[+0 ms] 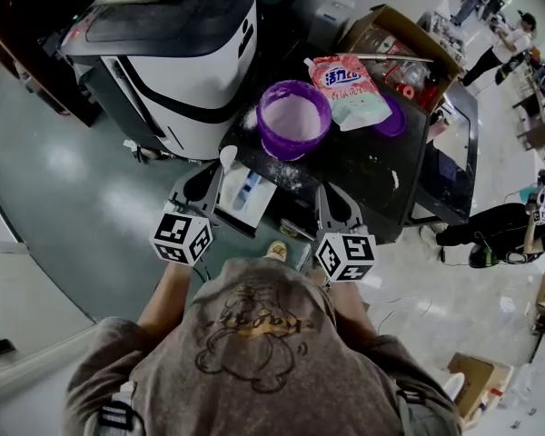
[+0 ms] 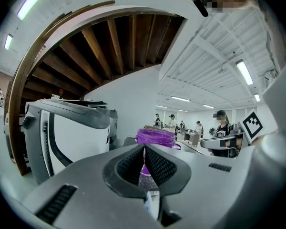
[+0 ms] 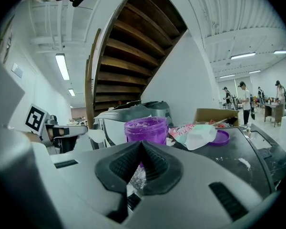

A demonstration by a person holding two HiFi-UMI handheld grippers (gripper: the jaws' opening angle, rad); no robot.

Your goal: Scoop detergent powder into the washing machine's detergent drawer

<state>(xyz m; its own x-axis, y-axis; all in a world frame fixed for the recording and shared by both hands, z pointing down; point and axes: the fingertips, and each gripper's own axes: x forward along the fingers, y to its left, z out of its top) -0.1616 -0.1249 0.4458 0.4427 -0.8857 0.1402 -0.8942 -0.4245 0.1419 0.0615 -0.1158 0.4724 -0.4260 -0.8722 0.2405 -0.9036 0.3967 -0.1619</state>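
Head view, nearest first: the left hand-held gripper and right hand-held gripper both hang at the desk's near edge. Each has its jaws pressed together, with nothing I can spot between them. Just past them, at the near left corner, sits what I take for the detergent drawer, white with a blue pocket. A white scoop lies by its far end. Loose powder dusts the desk, then the purple tub of detergent stands lidless. The washing machine is beyond the left edge. Could be pre-scoop or all done, honestly. Nothing's mid-carry, and I can't see into the drawer.
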